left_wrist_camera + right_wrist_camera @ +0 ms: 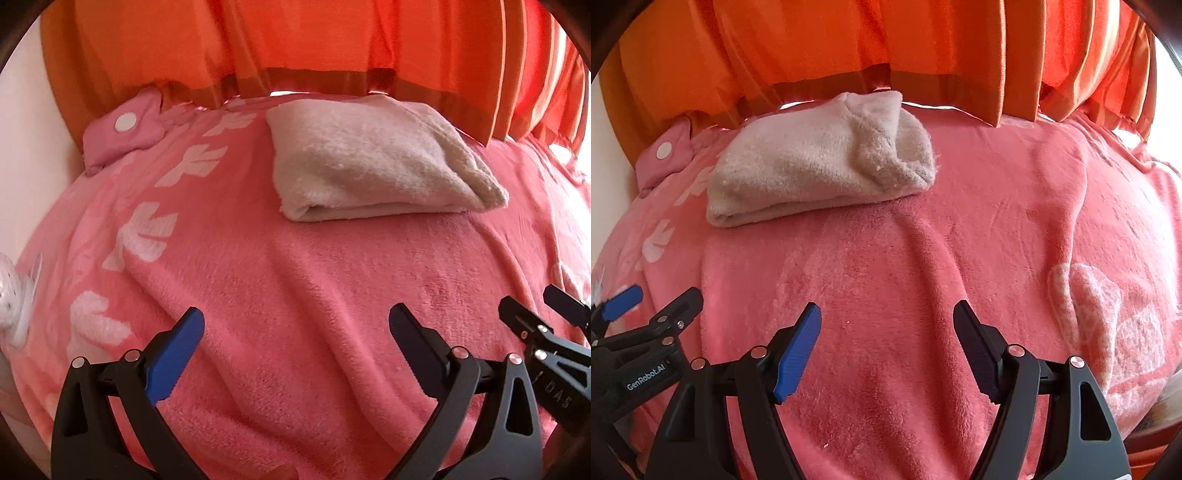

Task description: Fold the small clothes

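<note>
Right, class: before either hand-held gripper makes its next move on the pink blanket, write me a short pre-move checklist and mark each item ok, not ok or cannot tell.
1. Left hand-held gripper open, nothing between its fingers: ok.
2. Right hand-held gripper open, nothing held: ok.
3. Beige cloth already folded, lying apart from both grippers: ok.
4. Pink blanket bare in front of both grippers: ok.
5. Another garment left to fold: cannot tell.
6. Grippers apart from each other: ok, though close side by side.
</note>
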A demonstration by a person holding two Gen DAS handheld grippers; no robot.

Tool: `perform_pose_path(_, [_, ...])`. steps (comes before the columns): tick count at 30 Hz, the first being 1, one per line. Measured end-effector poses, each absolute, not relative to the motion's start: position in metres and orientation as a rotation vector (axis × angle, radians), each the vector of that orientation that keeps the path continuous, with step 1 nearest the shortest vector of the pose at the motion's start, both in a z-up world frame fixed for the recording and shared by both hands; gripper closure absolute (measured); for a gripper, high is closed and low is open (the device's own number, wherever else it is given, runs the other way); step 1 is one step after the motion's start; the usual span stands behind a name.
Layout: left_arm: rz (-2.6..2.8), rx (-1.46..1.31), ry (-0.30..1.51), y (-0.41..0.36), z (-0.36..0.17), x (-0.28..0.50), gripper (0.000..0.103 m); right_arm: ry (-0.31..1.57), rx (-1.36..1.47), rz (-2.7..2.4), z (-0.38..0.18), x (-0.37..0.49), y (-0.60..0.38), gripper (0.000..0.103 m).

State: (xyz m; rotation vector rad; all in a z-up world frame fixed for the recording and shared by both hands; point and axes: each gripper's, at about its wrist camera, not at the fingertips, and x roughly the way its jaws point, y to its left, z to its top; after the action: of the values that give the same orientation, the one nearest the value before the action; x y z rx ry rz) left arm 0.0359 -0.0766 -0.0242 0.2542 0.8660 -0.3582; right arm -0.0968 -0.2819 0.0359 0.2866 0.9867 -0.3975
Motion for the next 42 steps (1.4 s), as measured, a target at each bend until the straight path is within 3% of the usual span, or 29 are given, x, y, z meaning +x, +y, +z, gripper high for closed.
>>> perform_pose_path(42, [-0.314, 0.222, 0.893, -0.082, -0.039, 0.038, 0.005, 1.005, 0.275, -0.423, 0.032, -0.092, -0.271, 0.031])
